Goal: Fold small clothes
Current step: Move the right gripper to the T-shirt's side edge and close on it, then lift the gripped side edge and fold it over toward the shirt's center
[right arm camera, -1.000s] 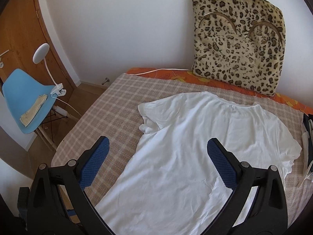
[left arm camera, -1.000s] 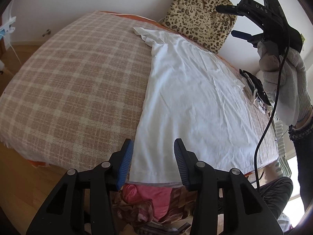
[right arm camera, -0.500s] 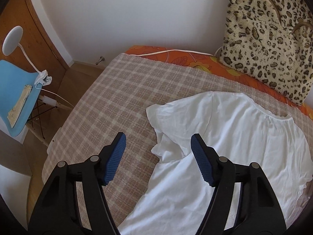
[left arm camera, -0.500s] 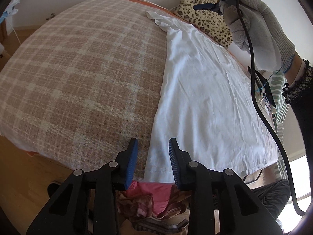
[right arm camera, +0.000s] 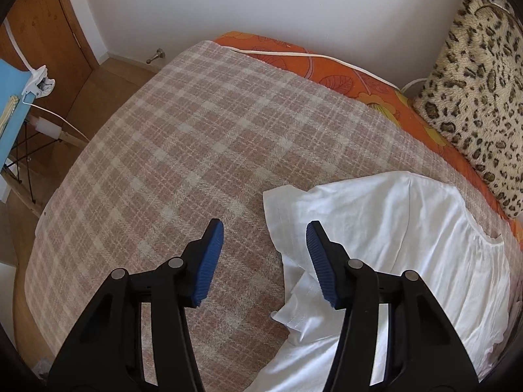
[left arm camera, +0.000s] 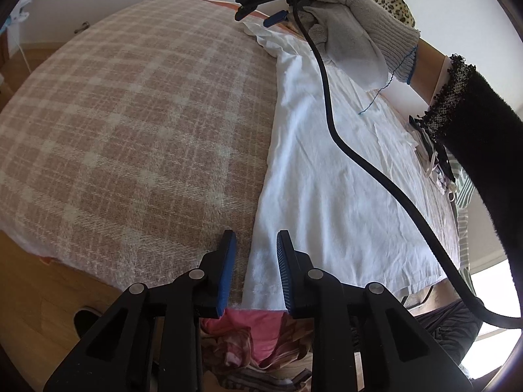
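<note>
A white T-shirt (left arm camera: 327, 179) lies flat on the plaid blanket (left arm camera: 130, 130) that covers the bed. My left gripper (left arm camera: 255, 248) hangs low over the near bed edge. Its jaws are closing, and the shirt's hem corner lies between the blue pads with a gap still showing. My right gripper (right arm camera: 264, 230) points down at the shirt's far sleeve (right arm camera: 294, 209). Its jaws are closing too, with the sleeve's edge between them and untouched by the pads. In the left wrist view the right gripper (left arm camera: 258, 19) is held by a gloved hand (left arm camera: 346, 29) over that sleeve.
A leopard-print cushion (right arm camera: 474, 98) leans on the wall beyond an orange sheet (right arm camera: 343, 78). A blue chair (right arm camera: 9, 114) stands left of the bed. Pink and patterned clothes (left arm camera: 258, 336) lie below the near edge. A black cable (left arm camera: 340, 140) crosses above the shirt.
The right gripper swung left and down from over the shirt's middle to the sleeve, with its jaws narrowing. The left gripper's jaws narrowed around the hem corner.
</note>
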